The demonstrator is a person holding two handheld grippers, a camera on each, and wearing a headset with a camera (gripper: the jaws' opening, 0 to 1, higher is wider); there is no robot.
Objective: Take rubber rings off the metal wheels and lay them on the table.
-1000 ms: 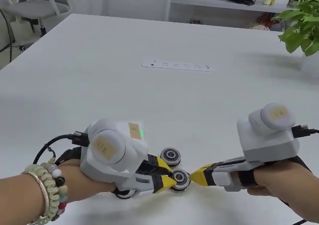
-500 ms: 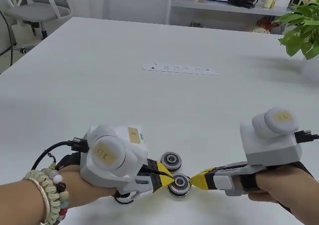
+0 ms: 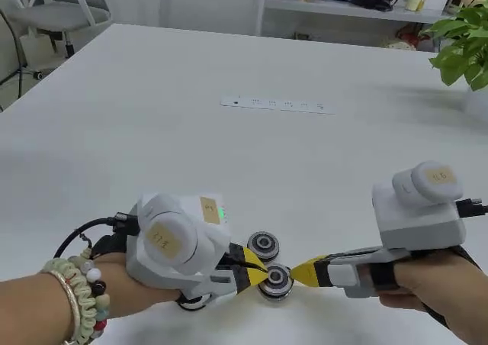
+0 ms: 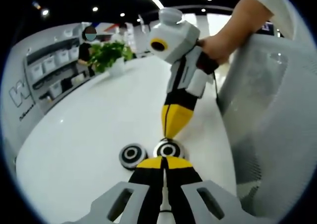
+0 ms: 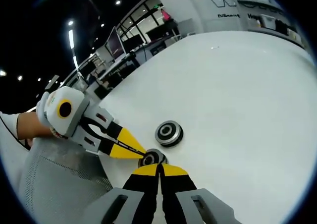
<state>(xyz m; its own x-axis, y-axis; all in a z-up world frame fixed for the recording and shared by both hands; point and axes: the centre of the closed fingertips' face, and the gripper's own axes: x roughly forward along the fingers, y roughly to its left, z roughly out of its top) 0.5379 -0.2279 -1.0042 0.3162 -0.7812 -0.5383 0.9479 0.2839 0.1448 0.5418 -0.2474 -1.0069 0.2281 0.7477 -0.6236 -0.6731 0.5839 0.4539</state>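
Two metal wheels with black rubber rings lie flat on the white table (image 3: 229, 154). The near wheel (image 3: 276, 279) sits between my two grippers, and the far wheel (image 3: 263, 245) lies just behind it. My left gripper (image 3: 259, 272) presses its yellow tips against the near wheel's left rim, jaws together. My right gripper (image 3: 299, 272) meets the same wheel from the right, jaws together too. In the left gripper view, my left gripper (image 4: 166, 161) touches the near wheel (image 4: 168, 148), the far wheel (image 4: 132, 155) beside it. In the right gripper view, my right gripper (image 5: 158, 168) touches the near wheel (image 5: 152, 158).
A white power strip (image 3: 276, 104) lies flat at the table's middle. A green plant (image 3: 463, 51) stands at the far right edge. An office chair (image 3: 57, 9) and shelves stand beyond the table. A cable (image 3: 84, 234) trails from the left gripper.
The head camera has shifted a little. Both grippers stay at the near wheel with their tips against it, and the wheels have not visibly moved.
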